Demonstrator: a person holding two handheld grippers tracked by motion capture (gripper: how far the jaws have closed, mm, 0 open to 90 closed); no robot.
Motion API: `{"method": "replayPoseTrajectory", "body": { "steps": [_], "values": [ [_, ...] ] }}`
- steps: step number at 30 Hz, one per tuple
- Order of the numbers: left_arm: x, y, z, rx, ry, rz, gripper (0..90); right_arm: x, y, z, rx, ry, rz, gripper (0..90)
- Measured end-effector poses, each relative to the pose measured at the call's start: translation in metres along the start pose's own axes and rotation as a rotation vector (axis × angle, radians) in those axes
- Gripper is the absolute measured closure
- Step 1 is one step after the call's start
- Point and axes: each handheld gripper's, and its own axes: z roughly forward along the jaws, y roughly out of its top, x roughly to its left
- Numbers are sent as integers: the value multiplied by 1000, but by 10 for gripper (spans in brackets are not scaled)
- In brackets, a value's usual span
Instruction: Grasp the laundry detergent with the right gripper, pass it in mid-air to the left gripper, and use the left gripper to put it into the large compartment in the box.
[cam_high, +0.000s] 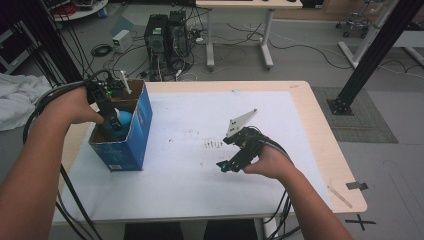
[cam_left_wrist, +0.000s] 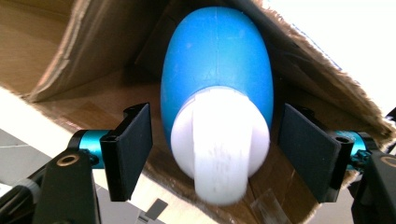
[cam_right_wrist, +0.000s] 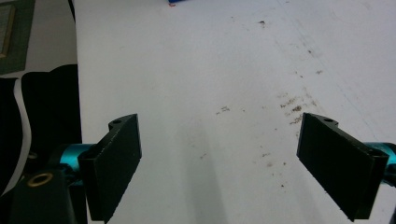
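Jaws of left gripper (cam_left_wrist: 215, 154) apart, blue-and-white bottle (cam_left_wrist: 217, 93) untouched between them, inside box (cam_high: 137, 130)

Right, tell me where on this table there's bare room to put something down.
Free: the white mat between the blue box and the right gripper, and the stretch beyond that gripper toward the far edge. Crowded: inside the box, where the left gripper stands open around the blue-and-white object.

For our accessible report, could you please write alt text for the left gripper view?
A blue egg-shaped object with a white cap lies inside an open cardboard box, between the open black tongs of the left gripper, whose pads stand clear of it on both sides.
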Motion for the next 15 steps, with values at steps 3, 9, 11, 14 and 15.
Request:
{"method": "replayPoseTrajectory", "body": {
  "steps": [3, 9, 11, 14, 15],
  "values": [
    [-1, -1, -5, -6, 4, -6, 242, 0, 0, -1, 3, 1, -1, 130],
    [-3, -3, -19, -22, 8, -7, 219, 0, 4, -4, 4, -2, -14, 130],
    [-5, -5, -25, -28, 13, -6, 218, 0, 5, -7, 7, -4, -10, 130],
    [-8, -6, -34, -27, 24, 10, 208, 0, 8, -11, 11, -8, -14, 130],
    [-9, -6, -37, -32, 24, 11, 205, -1, 9, -12, 9, -9, -18, 130]
  ]
}}
